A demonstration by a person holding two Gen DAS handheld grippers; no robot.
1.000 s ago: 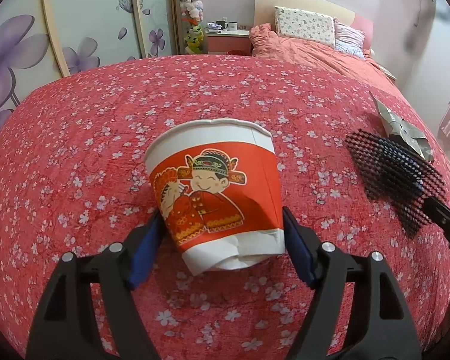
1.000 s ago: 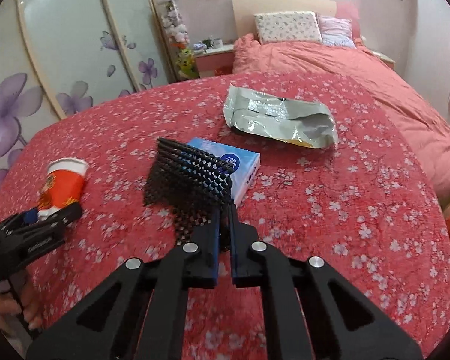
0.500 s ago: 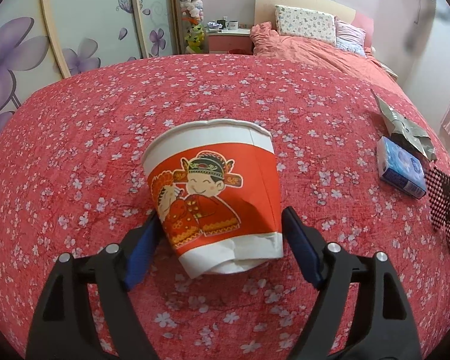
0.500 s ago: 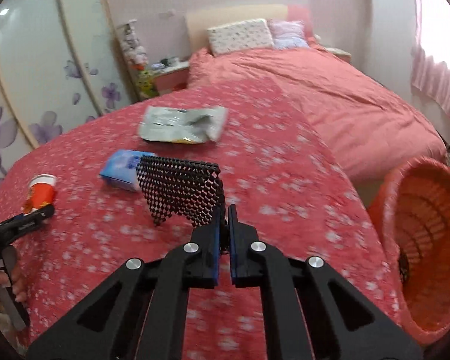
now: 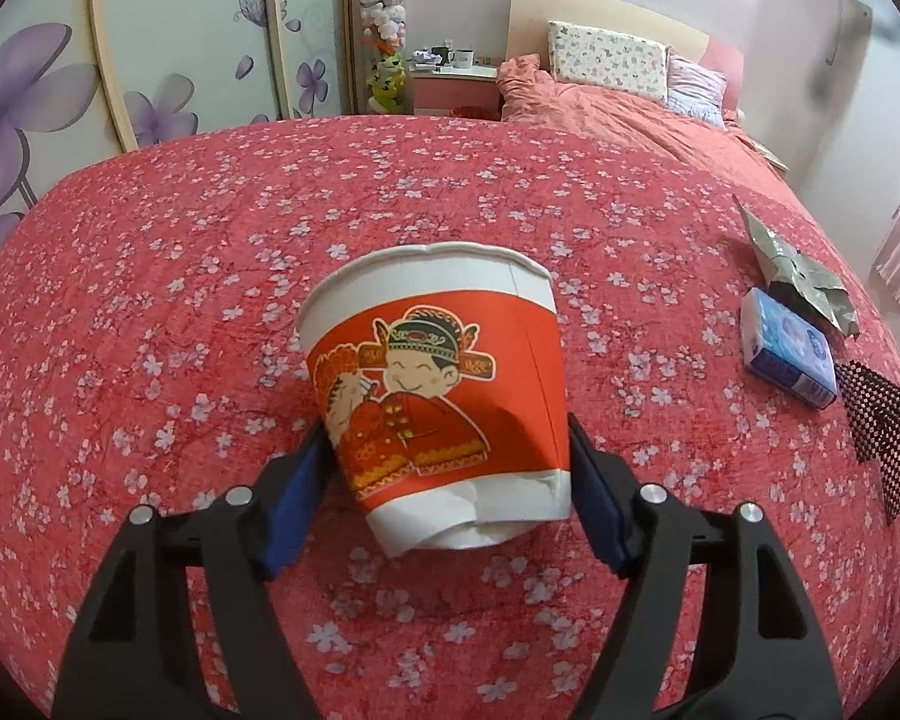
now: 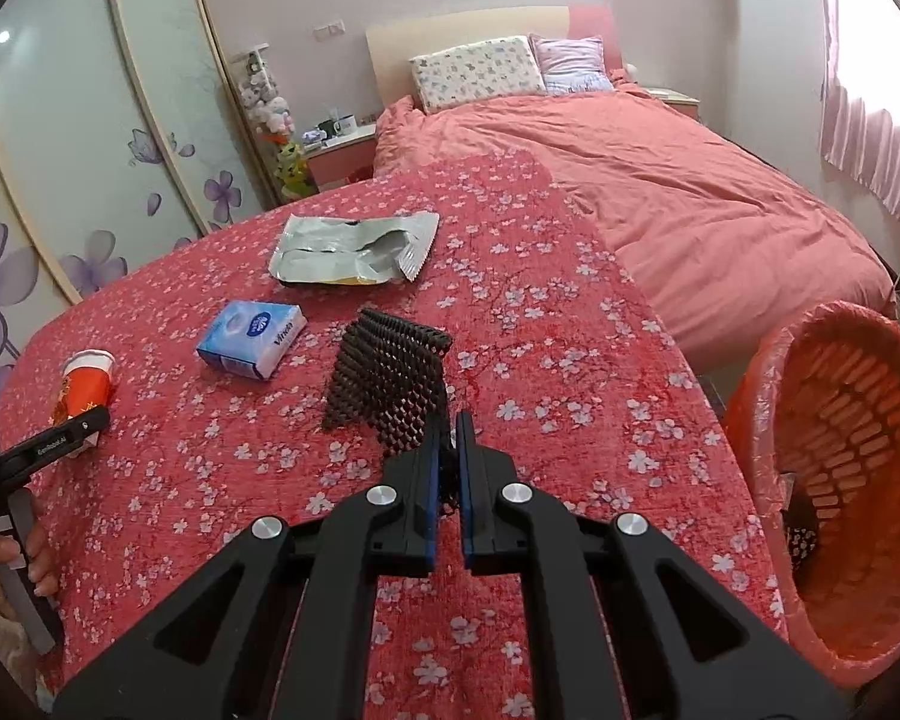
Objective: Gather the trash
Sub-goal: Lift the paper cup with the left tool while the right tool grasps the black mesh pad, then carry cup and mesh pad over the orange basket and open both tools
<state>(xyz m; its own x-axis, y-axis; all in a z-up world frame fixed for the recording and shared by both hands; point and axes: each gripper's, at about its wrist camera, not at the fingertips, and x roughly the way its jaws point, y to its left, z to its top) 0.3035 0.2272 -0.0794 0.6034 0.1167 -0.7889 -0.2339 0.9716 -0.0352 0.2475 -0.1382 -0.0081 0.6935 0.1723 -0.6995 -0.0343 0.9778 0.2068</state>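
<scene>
A red-and-white paper cup [image 5: 438, 396] with a cartoon figure stands on the flowered red cloth [image 5: 210, 240], its base crumpled. My left gripper [image 5: 450, 468] straddles the cup's lower part. Its jaws are closing and the blue pads [image 5: 594, 498] touch both sides. From the right wrist view the same cup [image 6: 87, 384] is at the far left. My right gripper [image 6: 447, 420] is shut on a corner of a black mesh sheet [image 6: 390, 372], which hangs just above the cloth. The mesh sheet [image 5: 882, 426] also shows at the left view's right edge.
An orange plastic basket [image 6: 768, 354] stands off the cloth's right edge, something dark at its bottom. A blue tissue pack [image 6: 252, 339] and a torn silver foil wrapper [image 6: 354, 246] lie on the cloth. A bed is behind. A person's hand [image 6: 6, 558] holds the left gripper's handle.
My right gripper carried the mesh rightward off the tissue pack, and the orange basket came into view. The left jaws widened slightly, then narrowed onto the cup.
</scene>
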